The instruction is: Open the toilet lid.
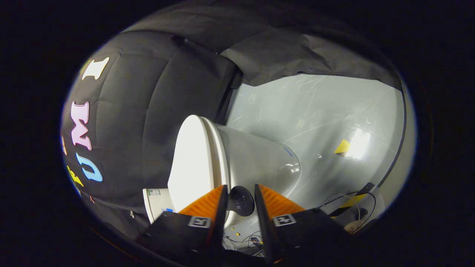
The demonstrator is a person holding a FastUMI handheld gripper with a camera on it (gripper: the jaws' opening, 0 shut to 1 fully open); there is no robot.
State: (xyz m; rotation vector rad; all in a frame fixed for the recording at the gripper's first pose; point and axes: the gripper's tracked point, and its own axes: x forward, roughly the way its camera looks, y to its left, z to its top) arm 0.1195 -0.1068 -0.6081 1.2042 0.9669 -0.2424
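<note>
Beyond the fingers, the toilet (pixel 256 163) occupies the centre of the gripper view, which is rolled on its side; it serves as the landmark. Its bowl (pixel 259 159) stands on the pale grey floor (pixel 319 111). The lid (pixel 191 163) lies closed against the seat rim, its flat face turned toward the black booth wall (pixel 148 122). Behind the toilet, beside the lid, sits the tank (pixel 157 202) carrying a small label too small to read. Cables (pixel 345 202) lie on the floor past the bowl.

The gripper (pixel 240 193) holds its fingers apart with a narrow gap, pressing on nothing. A dark round knob-like part (pixel 241 202) sits just ahead, in that gap; faint embossed writing on it cannot be read.

Judged step: approach, lid not yet lifted. The next move calls for getting a fingertip under the lid's free edge, then swinging it about the hinge toward the tank.
</note>
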